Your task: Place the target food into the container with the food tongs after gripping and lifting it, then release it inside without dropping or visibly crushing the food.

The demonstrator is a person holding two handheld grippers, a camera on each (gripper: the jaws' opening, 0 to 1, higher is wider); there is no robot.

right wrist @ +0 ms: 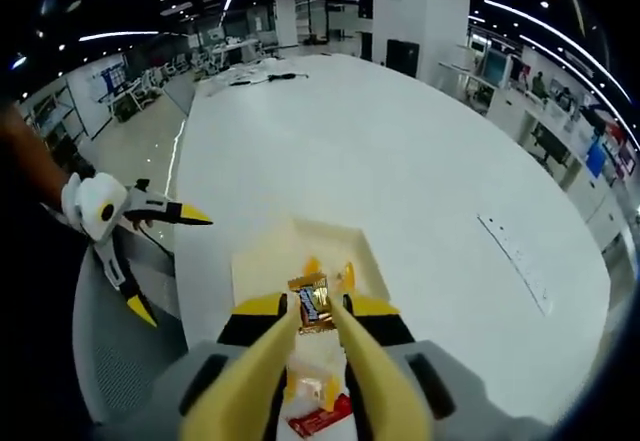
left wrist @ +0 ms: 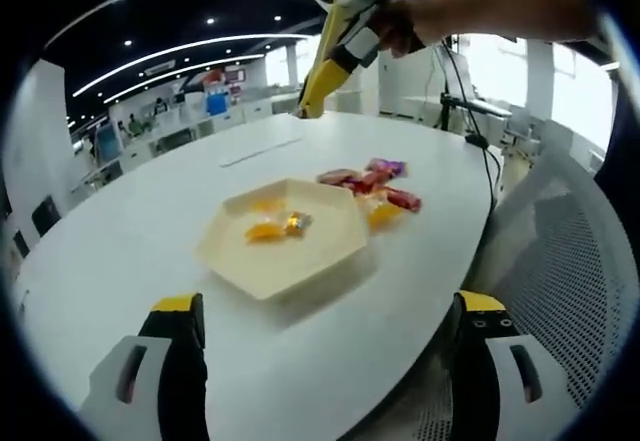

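Left gripper view: cream hexagonal plastic tray [left wrist: 262, 273] on white oval table [left wrist: 130, 231], holding orange food pieces [left wrist: 265, 231] and a gold-wrapped candy [left wrist: 296, 223]. At the tray's 2 o'clock, on the table — a loose cluster of red and purple wrapped snacks [left wrist: 372, 179], touching the tray's far edge. Left gripper [left wrist: 330, 356] low at 6 o'clock, its black yellow-tipped jaws spread wide, nothing between them. At 12 o'clock, a bare forearm reaching in from the right, hand [left wrist: 400, 23] wrapped round the right gripper, yellow food tongs [left wrist: 322, 66] angled down and leftward, tips well above the table.

Right gripper view: right gripper [right wrist: 318, 313] looking down along the tongs' two yellow arms, converging from 6 o'clock. Arms pinched on a small brown-and-gold wrapped candy bar [right wrist: 312, 304], held at the tips above the tray [right wrist: 258, 261] — over its interior. Contact with the tray floor not discernible. Left gripper [right wrist: 165, 261] at 9 o'clock, off the table edge, jaws parted.
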